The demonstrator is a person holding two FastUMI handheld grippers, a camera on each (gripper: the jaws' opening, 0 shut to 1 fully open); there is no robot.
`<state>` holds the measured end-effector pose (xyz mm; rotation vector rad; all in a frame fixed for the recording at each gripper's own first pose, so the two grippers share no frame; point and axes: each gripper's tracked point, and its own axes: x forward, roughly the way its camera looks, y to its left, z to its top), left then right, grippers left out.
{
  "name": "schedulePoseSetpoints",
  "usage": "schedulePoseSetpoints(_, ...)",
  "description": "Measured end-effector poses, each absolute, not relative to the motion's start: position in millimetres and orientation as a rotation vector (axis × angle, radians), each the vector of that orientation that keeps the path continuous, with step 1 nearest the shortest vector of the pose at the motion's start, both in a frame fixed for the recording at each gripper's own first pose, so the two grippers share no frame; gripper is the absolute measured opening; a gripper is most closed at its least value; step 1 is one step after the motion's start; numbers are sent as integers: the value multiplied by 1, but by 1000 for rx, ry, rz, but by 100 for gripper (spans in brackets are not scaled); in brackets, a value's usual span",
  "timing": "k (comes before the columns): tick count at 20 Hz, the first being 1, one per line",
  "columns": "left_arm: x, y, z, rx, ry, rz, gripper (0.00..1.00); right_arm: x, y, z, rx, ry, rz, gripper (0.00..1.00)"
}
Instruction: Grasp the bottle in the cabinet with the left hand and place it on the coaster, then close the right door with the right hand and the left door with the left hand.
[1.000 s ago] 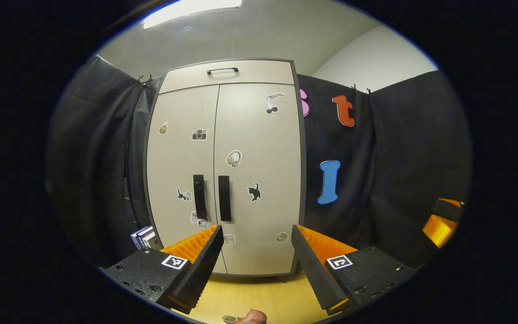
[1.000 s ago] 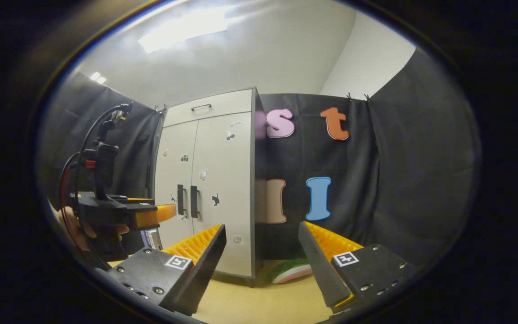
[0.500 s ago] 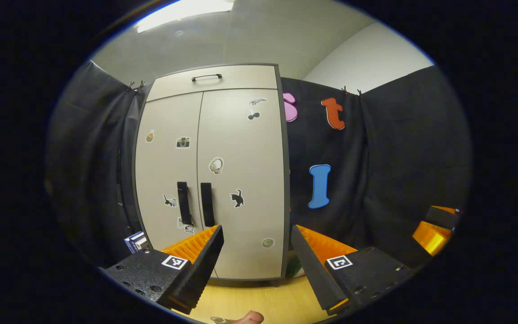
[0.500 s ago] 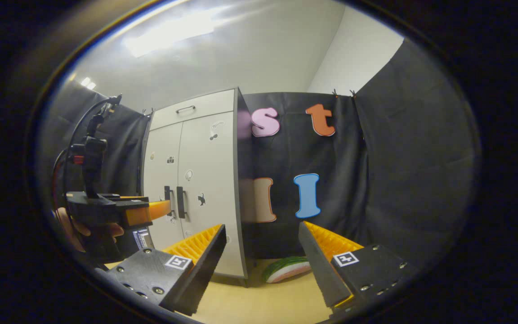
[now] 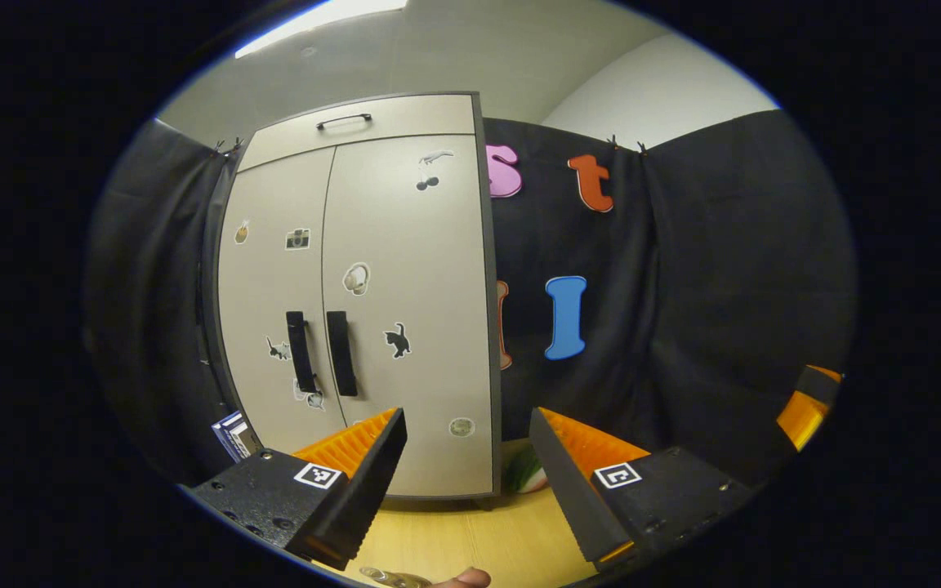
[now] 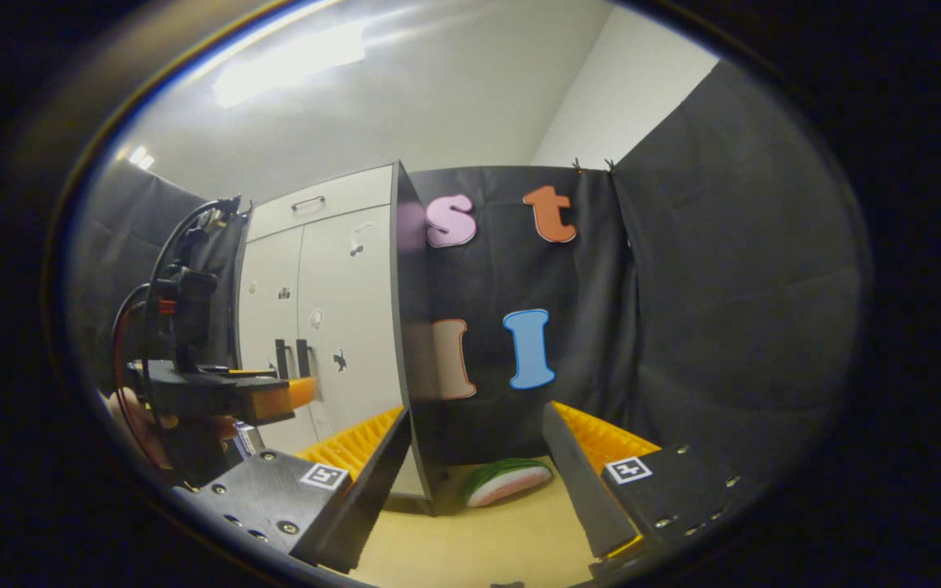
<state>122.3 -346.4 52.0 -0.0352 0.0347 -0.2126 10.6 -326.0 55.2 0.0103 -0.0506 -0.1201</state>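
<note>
Facing the cabinet (image 5: 356,302), both doors stand shut, so the judged step is opening them to reach the bottle, which sits behind them. The left door (image 5: 274,302) and right door (image 5: 409,294) meet at a centre seam, with the left handle (image 5: 296,351) and right handle (image 5: 341,353) hanging just beside it.

To do this step well, the left hand-held gripper (image 5: 462,465) should be turned toward the handles, which lie up and to the left of its fingers, and one finger hooked behind a handle bar. The pull should follow the door's arc, outward from the seam, not straight back.

The left hand-held gripper is spread wide, its fingers well apart, holding and touching nothing; it hangs above the front edge of the tabletop (image 5: 470,539). The right hand-held gripper (image 6: 479,482) is likewise wide open and empty, aimed past the cabinet's right side at a melon-slice toy (image 6: 507,482) lying on the tabletop near the cabinet's right front corner. In the right gripper view the left hand-held gripper appears at far left, held by a hand (image 6: 131,412).

A small box (image 5: 234,435) sits by the cabinet's left front corner. No coaster can be made out.
</note>
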Motion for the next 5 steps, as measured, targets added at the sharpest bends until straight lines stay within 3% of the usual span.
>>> schedulePoseSetpoints(2,123,-351,52,-31,31,-220,96,8,-328,54,-2,-44,-127,94)
schedulePoseSetpoints(3,123,-351,52,-36,29,-220,96,7,-328,54,-2,-41,-128,98)
schedulePoseSetpoints(5,124,-353,52,-43,34,-222,96,7,-324,55,-1,-39,-123,98)
